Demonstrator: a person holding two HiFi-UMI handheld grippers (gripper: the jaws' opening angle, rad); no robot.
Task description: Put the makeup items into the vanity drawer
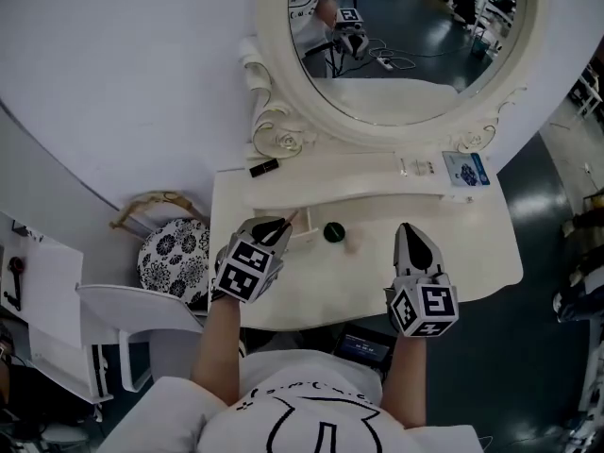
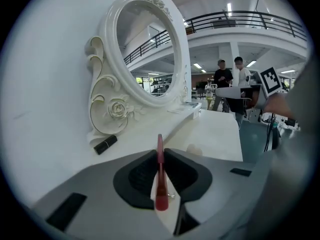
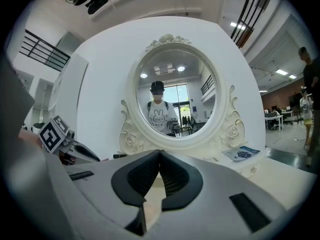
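left gripper (image 1: 283,223) clamped on slim pink stick (image 2: 160,179); right gripper (image 1: 408,230) jaws together, empty; black lipstick (image 1: 263,168) lies beside mirror frame (image 1: 283,140).

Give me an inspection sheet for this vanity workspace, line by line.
Surface: white vanity top; no open drawer in view.
Job's things: black lipstick tube by the mirror's base; green round jar mid-table; slim pink stick.
Clutter: blue leaflet on the shelf at right.
Grippers: left gripper shut on the slim pink stick; right gripper shut, empty.
Cables: cable on the floor, seen in the mirror.
Surroundings: oval mirror; floral-cushioned stool at left; two people standing far off.
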